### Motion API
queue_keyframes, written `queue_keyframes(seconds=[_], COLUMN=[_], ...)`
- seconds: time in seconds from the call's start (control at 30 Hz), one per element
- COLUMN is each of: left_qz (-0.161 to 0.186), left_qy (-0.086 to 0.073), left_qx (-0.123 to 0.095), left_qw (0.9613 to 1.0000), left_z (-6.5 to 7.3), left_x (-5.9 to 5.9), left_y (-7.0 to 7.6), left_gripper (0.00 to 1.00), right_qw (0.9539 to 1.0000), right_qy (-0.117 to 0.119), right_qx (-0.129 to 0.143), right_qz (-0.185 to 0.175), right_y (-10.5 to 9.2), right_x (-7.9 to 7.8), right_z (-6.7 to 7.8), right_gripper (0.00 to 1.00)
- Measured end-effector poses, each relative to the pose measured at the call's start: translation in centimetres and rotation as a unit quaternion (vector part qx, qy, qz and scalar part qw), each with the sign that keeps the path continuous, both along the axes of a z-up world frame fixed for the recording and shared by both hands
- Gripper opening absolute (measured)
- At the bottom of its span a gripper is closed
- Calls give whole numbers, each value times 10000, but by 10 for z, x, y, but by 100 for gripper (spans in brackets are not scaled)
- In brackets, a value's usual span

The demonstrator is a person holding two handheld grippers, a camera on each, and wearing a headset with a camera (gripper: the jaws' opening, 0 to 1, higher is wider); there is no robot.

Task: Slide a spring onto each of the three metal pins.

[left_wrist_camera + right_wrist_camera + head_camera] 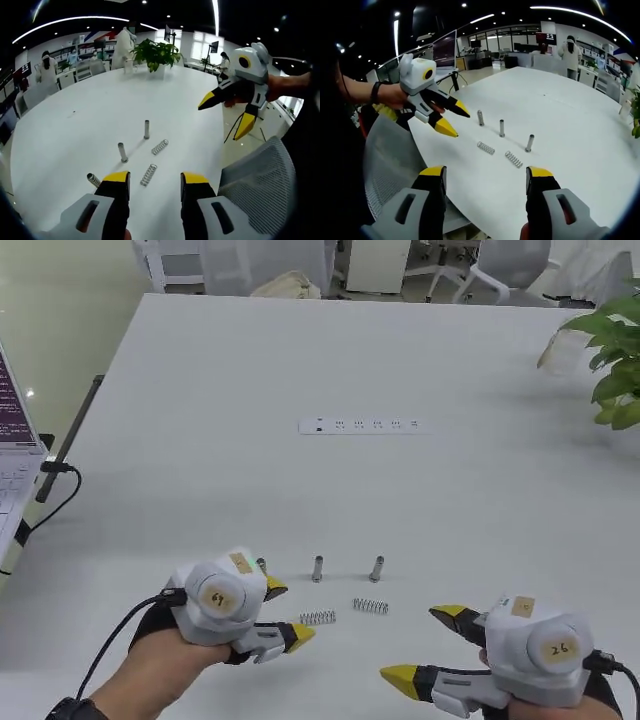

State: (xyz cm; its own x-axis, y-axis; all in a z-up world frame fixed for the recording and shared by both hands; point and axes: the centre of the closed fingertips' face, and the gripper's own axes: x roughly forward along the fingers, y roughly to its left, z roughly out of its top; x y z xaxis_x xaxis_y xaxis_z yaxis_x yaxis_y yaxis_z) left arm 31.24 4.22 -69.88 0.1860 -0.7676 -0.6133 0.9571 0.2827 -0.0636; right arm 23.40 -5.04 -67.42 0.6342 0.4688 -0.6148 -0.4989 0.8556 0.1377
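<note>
Far left, a laptop [12, 430], screen text too small to read. Round sticker on the left gripper [290, 610], digits unclear; sticker on the right gripper [415, 644] reads "26". Jaws of the left gripper apart, nothing between them, held above the table [300, 360], upper tip just beside the left pin [261, 565]; the left hand [160, 665] wraps its body from behind. That pin looks ribbed in the left gripper view, cannot tell if a spring sits on it. The middle pin [318, 568] and right pin [377, 567] are upright, bare. One spring [317, 617] and a second spring [370, 606] lie loose just in front. Right gripper's jaws wide apart, empty, raised, pointing left. A power strip [365, 426] mid-table, a plant [615, 360] far right.
</note>
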Motion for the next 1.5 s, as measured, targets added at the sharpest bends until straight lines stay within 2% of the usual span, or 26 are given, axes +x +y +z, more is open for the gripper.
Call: queue_keyframes(seconds=[0.37, 0.6, 0.87, 1.3, 1.5], left_qz=[-39, -87, -85, -33, 10], left_qy=[56, 156, 250, 350, 492], left_qx=[147, 250, 262, 403, 492], left_qw=[9999, 9995, 9993, 9986, 9976], left_z=[-17, -31, -37, -52, -66], left_x=[5, 7, 10, 15, 17], left_y=[-9, -16, -21, -27, -29], left_gripper=[29, 26, 25, 21, 20], right_qw=[10000, 10000, 9999, 9998, 9998], right_qy=[34, 61, 120, 174, 213], right_qx=[16, 17, 6, 14, 19], right_qz=[14, 38, 50, 60, 57], right_y=[1, 2, 1, 2, 2], right_x=[-1, -2, -5, -7, -9], right_z=[1, 0, -3, -4, -7], right_gripper=[64, 65, 66, 66, 66])
